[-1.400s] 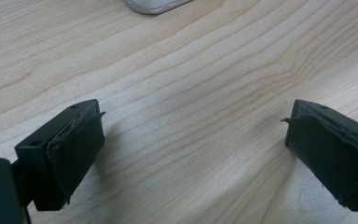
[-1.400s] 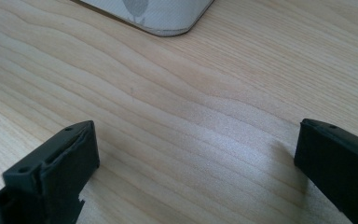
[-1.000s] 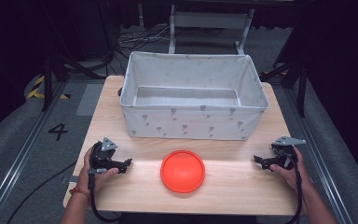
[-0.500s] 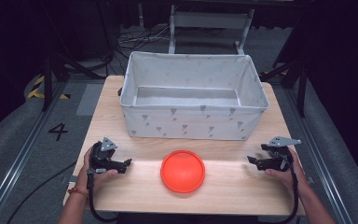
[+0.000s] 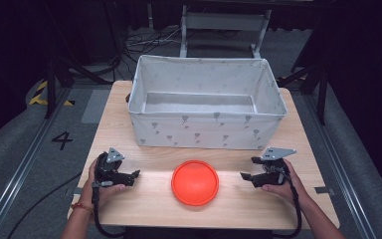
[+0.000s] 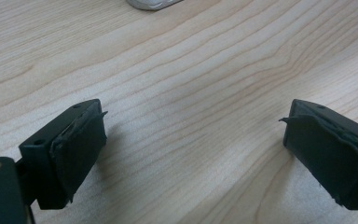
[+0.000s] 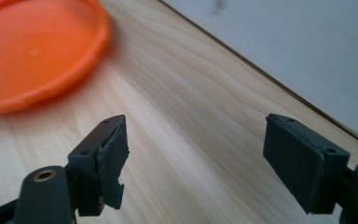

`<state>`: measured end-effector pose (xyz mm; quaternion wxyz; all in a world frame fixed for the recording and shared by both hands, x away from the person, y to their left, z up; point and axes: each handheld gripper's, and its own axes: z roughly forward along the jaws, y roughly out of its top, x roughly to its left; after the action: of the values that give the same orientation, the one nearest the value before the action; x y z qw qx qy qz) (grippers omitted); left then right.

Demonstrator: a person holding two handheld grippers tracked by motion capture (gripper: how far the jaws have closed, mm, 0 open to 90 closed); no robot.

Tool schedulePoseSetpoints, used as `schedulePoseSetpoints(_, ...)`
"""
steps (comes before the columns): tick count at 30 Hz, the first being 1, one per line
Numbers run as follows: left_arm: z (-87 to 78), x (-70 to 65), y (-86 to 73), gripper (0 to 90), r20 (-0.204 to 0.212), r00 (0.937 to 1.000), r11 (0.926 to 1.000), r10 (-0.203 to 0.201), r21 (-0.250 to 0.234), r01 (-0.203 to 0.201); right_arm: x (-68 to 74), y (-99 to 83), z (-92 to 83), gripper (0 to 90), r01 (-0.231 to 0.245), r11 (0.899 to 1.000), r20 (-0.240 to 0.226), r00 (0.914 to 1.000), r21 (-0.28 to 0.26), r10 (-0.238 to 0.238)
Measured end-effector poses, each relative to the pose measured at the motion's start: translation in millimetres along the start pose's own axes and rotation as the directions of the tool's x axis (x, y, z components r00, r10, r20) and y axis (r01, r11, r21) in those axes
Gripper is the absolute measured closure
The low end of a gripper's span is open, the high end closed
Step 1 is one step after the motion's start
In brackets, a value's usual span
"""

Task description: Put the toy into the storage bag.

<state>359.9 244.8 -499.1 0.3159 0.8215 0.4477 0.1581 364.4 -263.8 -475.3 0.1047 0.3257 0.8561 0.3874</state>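
From above, I see bare counter between my left tongs and the orange disc, and a like strip between the disc and my right tongs. Nothing lies in either gap. The disc sits flat and low at the middle of the front half. Behind it, the white bin spans most of the counter's width; its tall wall blocks any level pass to the back. A narrow band of open wood runs between disc and bin. The bin's top is open. Both tongs gape with only wood between their pads.
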Motion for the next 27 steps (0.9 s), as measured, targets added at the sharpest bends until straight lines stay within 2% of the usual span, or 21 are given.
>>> schedulePoseSetpoints(2,-0.5,-0.2,-0.4,6.6,-0.001,1.0000,1.0000,-0.001,0.000,0.001,5.5,3.8,4.7,22.3,0.014,1.000,-0.006,0.9999,0.003,-0.014)
schedulePoseSetpoints(3,-0.7,-0.5,-0.7,6.6,-0.002,1.0000,1.0000,-0.004,-0.001,0.004,11.5,7.9,10.5,22.4,0.009,1.000,-0.034,0.9994,-0.001,-0.009)
schedulePoseSetpoints(5,-0.9,-0.8,-1.1,6.7,-0.005,1.0000,1.0000,-0.005,-0.003,0.005,21.5,15.5,20.2,22.2,0.046,0.999,-0.054,0.9975,0.011,-0.045)
schedulePoseSetpoints(8,-1.2,-0.8,-1.3,6.7,-0.006,1.0000,1.0000,-0.005,-0.002,0.005,29.6,25.1,30.0,21.6,0.062,0.998,-0.096,0.9935,0.012,-0.061)
schedulePoseSetpoints(10,-1.3,-0.8,-1.3,6.7,-0.007,1.0000,1.0000,-0.004,-0.001,0.004,35.2,33.0,41.2,21.4,0.098,0.994,-0.115,0.9890,0.037,-0.093)
schedulePoseSetpoints(15,-1.4,-0.9,-1.5,6.8,-0.006,1.0000,1.0000,-0.005,-0.001,0.005,44.4,44.9,65.2,20.9,0.126,0.990,-0.139,0.9832,0.055,-0.118)
schedulePoseSetpoints(17,-1.4,-0.8,-1.4,6.7,-0.007,1.0000,1.0000,-0.004,-0.002,0.004,45.3,49.3,70.2,20.9,0.112,0.992,-0.175,0.9794,0.052,-0.101)
schedulePoseSetpoints(18,-1.4,-0.8,-1.4,6.7,-0.007,1.0000,1.0000,-0.005,-0.001,0.005,45.8,51.2,72.4,21.0,0.107,0.993,-0.178,0.9791,0.049,-0.097)
schedulePoseSetpoints(21,-1.4,-0.9,-1.5,6.8,-0.006,1.0000,1.0000,-0.005,-0.001,0.005,50.0,54.0,82.0,21.1,0.135,0.989,-0.167,0.9781,0.058,-0.124)
schedulePoseSetpoints(23,-1.4,-1.2,-1.7,6.8,-0.006,0.9999,1.0000,-0.008,-0.004,0.008,54.6,52.6,88.9,21.3,0.133,0.988,-0.183,0.9760,0.077,-0.117)
schedulePoseSetpoints(27,-1.4,-1.1,-1.7,6.7,-0.006,1.0000,1.0000,-0.008,-0.003,0.008,59.6,51.0,91.2,20.1,0.144,0.987,-0.180,0.9753,0.076,-0.128)
